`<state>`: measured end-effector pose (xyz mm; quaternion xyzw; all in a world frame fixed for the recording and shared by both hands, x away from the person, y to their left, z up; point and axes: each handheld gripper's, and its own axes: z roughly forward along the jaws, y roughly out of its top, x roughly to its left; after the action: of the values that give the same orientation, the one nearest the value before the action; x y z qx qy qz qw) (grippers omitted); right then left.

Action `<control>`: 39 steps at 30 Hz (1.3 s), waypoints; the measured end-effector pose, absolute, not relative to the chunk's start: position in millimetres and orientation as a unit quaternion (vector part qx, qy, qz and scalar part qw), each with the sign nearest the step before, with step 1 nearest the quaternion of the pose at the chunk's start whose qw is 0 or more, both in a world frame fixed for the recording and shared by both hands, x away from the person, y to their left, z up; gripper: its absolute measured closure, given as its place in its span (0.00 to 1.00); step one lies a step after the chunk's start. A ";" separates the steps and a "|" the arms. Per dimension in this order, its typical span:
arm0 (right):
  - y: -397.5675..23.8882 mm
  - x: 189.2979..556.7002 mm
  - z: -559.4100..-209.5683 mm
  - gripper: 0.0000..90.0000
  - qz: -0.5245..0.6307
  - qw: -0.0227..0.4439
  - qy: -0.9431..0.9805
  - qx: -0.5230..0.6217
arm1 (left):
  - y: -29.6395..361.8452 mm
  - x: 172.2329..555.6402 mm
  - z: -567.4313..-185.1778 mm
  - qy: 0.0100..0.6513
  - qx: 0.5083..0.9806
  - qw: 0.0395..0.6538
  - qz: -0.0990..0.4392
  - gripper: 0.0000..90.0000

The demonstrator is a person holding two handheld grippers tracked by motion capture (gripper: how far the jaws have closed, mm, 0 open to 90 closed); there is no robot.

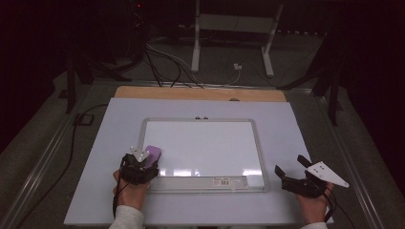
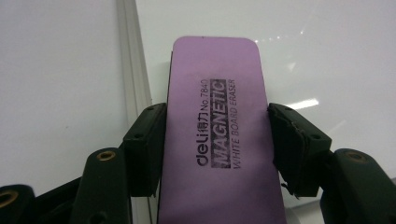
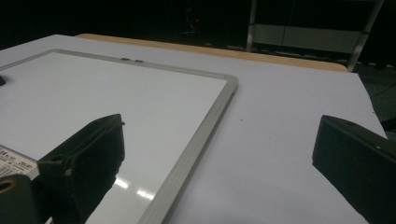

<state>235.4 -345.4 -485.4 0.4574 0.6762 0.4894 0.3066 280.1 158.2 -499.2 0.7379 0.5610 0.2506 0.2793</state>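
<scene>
The left tool (image 1: 145,160) is gripping a purple eraser (image 2: 219,135), its two black jaws pressing on the eraser's long sides, about halfway closed. The eraser is lying over the near left corner of the whiteboard (image 1: 205,143), just inside the frame's left edge, with its printed face turned up toward the left gripper view. The right tool (image 1: 292,168) is hovering just off the whiteboard's near right corner, above the white desk (image 1: 296,129), its jaws standing wide apart and holding nothing. The whiteboard is lying flat in the middle of the desk, its writing surface looking blank.
</scene>
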 end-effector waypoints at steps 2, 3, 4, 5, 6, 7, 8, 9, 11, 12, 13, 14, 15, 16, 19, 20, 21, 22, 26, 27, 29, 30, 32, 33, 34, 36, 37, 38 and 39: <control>-345.1 235.6 -485.7 0.02 0.489 0.306 0.676 0.458 | 155.5 285.2 -499.9 0.561 0.737 0.282 0.251 0.46; -344.9 235.7 -485.7 0.02 0.489 0.306 0.677 0.457 | 153.5 287.7 -500.2 0.561 0.737 0.282 0.251 0.46; -344.6 235.7 -485.7 0.02 0.489 0.306 0.677 0.457 | 151.0 290.0 -500.2 0.559 0.738 0.282 0.252 0.46; -344.4 235.7 -485.7 0.02 0.488 0.306 0.678 0.457 | 148.1 292.2 -500.5 0.558 0.738 0.283 0.253 0.46; -344.2 235.8 -485.8 0.02 0.489 0.306 0.678 0.457 | 145.7 294.0 -500.8 0.556 0.739 0.283 0.255 0.46; -344.2 235.9 -485.9 0.02 0.488 0.305 0.678 0.457 | 143.8 294.9 -501.0 0.556 0.738 0.283 0.257 0.46; -344.3 235.9 -485.9 0.02 0.488 0.305 0.678 0.457 | 142.2 295.2 -501.5 0.555 0.737 0.287 0.259 0.46; -344.7 235.7 -485.8 0.02 0.488 0.306 0.678 0.457 | 140.6 294.3 -501.5 0.553 0.736 0.290 0.260 0.43; -345.7 235.4 -485.5 0.02 0.489 0.306 0.676 0.459 | 136.9 290.4 -500.6 0.544 0.737 0.291 0.276 0.35; -346.2 235.5 -485.7 0.02 0.489 0.306 0.675 0.459 | 135.7 288.1 -498.9 0.537 0.740 0.293 0.280 0.32; -346.6 235.7 -485.8 0.02 0.489 0.305 0.675 0.460 | 134.5 286.0 -497.3 0.529 0.742 0.299 0.283 0.32; -346.6 235.7 -485.8 0.02 0.489 0.305 0.675 0.460 | 133.4 283.8 -495.5 0.520 0.746 0.303 0.285 0.32; -346.2 235.6 -485.7 0.02 0.489 0.306 0.676 0.459 | 132.2 282.2 -494.2 0.510 0.751 0.306 0.287 0.32; -345.8 235.4 -485.5 0.02 0.490 0.306 0.676 0.458 | 131.1 281.4 -493.6 0.502 0.756 0.310 0.284 0.33; -345.2 235.4 -485.3 0.02 0.489 0.306 0.676 0.458 | 128.4 282.0 -495.8 0.490 0.770 0.300 0.278 0.37; -345.3 235.5 -485.4 0.02 0.489 0.306 0.676 0.458 | 128.9 283.1 -497.2 0.492 0.771 0.298 0.275 0.37; -345.6 235.4 -485.3 0.02 0.489 0.306 0.676 0.458 | 129.5 283.6 -497.3 0.493 0.769 0.299 0.276 0.37; -345.7 235.3 -485.3 0.02 0.489 0.306 0.675 0.459 | 130.2 284.1 -496.9 0.496 0.768 0.298 0.276 0.37; -345.8 235.5 -485.5 0.02 0.490 0.306 0.676 0.459 | 133.0 285.7 -497.7 0.498 0.765 0.301 0.274 0.36; -345.6 235.5 -485.5 0.02 0.490 0.306 0.676 0.458 | 133.8 286.5 -497.9 0.499 0.764 0.304 0.273 0.35; -345.3 235.4 -485.4 0.02 0.489 0.306 0.676 0.457 | 136.9 288.6 -497.9 0.502 0.762 0.308 0.270 0.35; -345.3 235.4 -485.4 0.02 0.490 0.306 0.676 0.457 | 138.5 289.4 -498.1 0.504 0.759 0.313 0.268 0.35; -345.5 235.2 -485.2 0.02 0.490 0.306 0.676 0.458 | 141.2 290.9 -498.1 0.507 0.757 0.315 0.266 0.35; -345.7 235.2 -485.2 0.02 0.490 0.306 0.675 0.458 | 142.3 291.5 -497.9 0.506 0.758 0.315 0.265 0.35; -345.8 235.3 -485.4 0.02 0.490 0.306 0.676 0.459 | 142.9 292.1 -498.1 0.505 0.758 0.315 0.265 0.35; -345.6 235.3 -485.4 0.02 0.490 0.305 0.676 0.459 | 143.8 292.6 -498.0 0.507 0.757 0.315 0.267 0.35; -345.5 235.2 -485.4 0.02 0.490 0.306 0.676 0.458 | 143.8 292.5 -497.8 0.507 0.757 0.316 0.265 0.35; -345.4 235.1 -485.2 0.02 0.490 0.306 0.676 0.458 | 143.3 292.0 -498.1 0.507 0.756 0.315 0.268 0.35; -345.4 235.1 -485.2 0.02 0.490 0.306 0.676 0.458 | 142.9 291.5 -498.3 0.504 0.758 0.310 0.276 0.34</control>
<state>235.1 -345.4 -485.2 0.4581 0.6756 0.4899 0.3061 291.5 142.9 -498.3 0.7577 0.5038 0.2757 0.3099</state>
